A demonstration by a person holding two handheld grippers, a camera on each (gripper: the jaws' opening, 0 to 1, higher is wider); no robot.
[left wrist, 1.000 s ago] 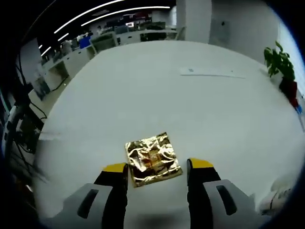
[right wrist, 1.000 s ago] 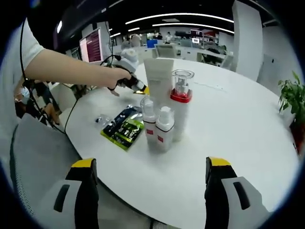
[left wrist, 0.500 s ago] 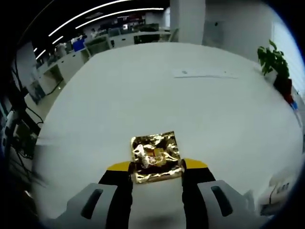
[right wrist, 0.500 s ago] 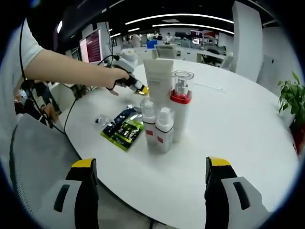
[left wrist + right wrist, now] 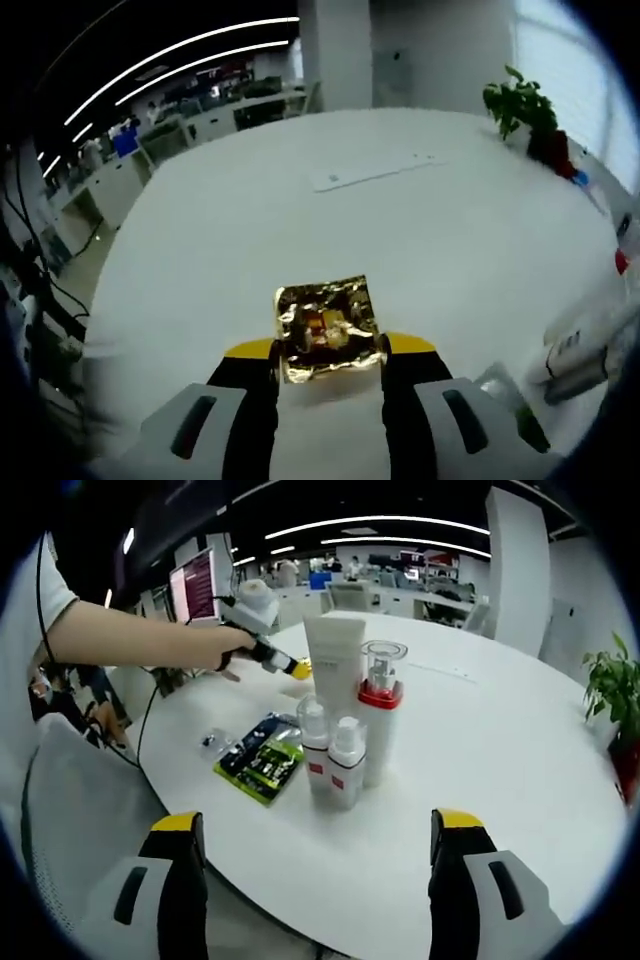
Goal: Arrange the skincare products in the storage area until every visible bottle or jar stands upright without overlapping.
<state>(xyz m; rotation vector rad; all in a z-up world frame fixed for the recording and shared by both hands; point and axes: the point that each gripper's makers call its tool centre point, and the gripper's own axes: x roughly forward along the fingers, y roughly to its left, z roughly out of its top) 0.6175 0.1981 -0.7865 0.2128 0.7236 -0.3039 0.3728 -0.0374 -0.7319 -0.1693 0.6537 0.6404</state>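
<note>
- My left gripper [image 5: 328, 350] pinches the gold foil sachet [image 5: 327, 326], low centre of the left gripper view.
- My right gripper [image 5: 315, 850] hangs open, empty.
- Next, I judge: carry it toward the upright bottles [image 5: 345, 730], mid-frame in the right gripper view.
</note>
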